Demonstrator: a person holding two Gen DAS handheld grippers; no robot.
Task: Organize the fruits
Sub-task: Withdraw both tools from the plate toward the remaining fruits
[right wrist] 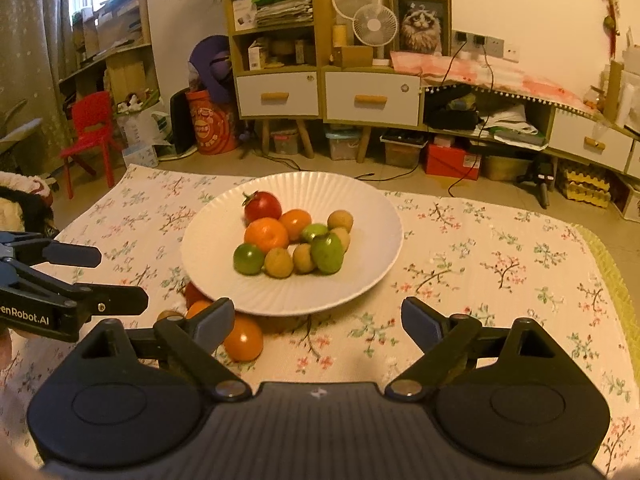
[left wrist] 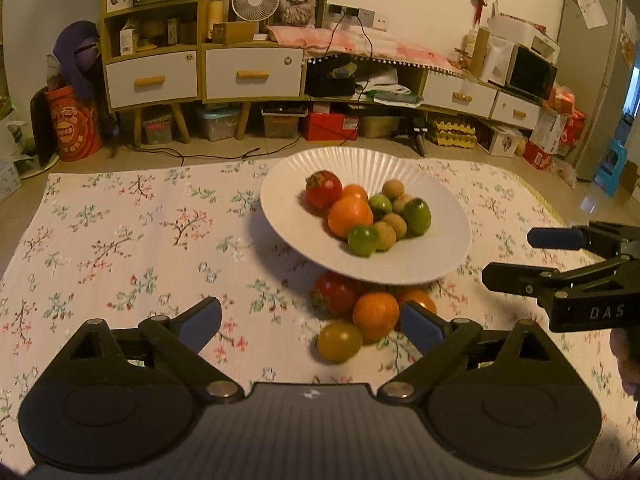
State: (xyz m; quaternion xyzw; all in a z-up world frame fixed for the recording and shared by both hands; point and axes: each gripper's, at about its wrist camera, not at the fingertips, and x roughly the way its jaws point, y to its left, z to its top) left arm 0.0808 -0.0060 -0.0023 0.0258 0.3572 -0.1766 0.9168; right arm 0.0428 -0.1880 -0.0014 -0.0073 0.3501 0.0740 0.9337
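The white plate (right wrist: pixel 208 264) holds ten fruits: one tomato (right wrist: pixel 263 206), two oranges (right wrist: pixel 266 234), three green fruits (right wrist: pixel 248 259) and four tan longans (right wrist: pixel 279 263). Just in front of the plate lie loose fruits, partly hidden. Left gripper (left wrist: pixel 310 320) and right gripper (right wrist: pixel 318 318) both gape wide, empty.

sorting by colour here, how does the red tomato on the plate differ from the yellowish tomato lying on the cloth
The red tomato is deep red; the yellowish tomato is dull yellow-green. The red one sits on the white plate among other fruit; the yellowish one lies on the flowered cloth in front of it. Both are round and smooth-skinned.
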